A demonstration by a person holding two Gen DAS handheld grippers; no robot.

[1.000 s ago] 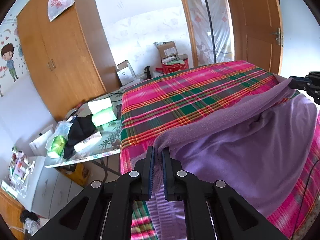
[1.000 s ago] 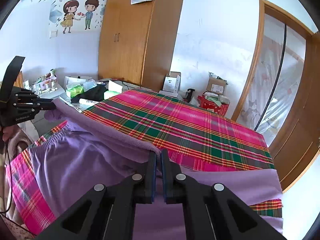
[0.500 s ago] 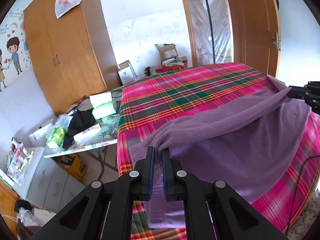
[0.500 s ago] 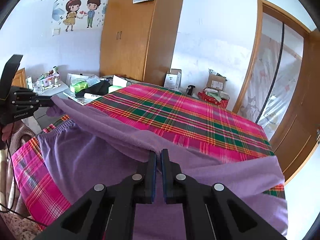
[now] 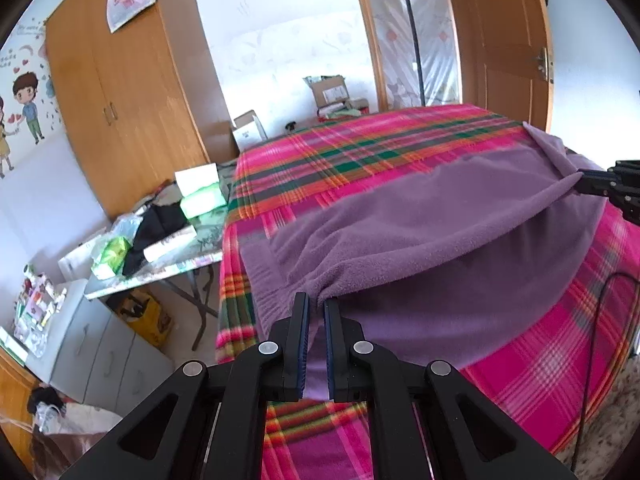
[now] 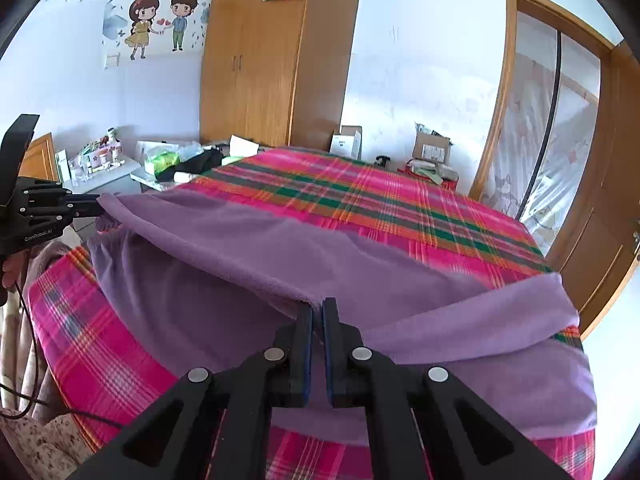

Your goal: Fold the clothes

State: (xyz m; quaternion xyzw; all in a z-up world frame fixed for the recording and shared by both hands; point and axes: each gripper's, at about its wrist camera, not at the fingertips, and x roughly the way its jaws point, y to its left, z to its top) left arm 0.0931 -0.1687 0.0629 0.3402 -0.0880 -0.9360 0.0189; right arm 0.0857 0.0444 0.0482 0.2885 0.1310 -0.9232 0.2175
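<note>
**Fold in progress: raised edge held over the garment**

The purple fleece garment (image 5: 440, 240) lies across the plaid-covered bed (image 5: 360, 148). The left gripper (image 5: 316, 312) is pinching one end of a raised edge at 6 o'clock in its own view; the right gripper (image 6: 317, 312) is pinching the other end. Between them the edge spans taut above the lower layer. Judgement: a lengthwise fold is in hand. The next move calls for carrying the edge toward 12 o'clock, level, then lowering and releasing both ends together.
</note>
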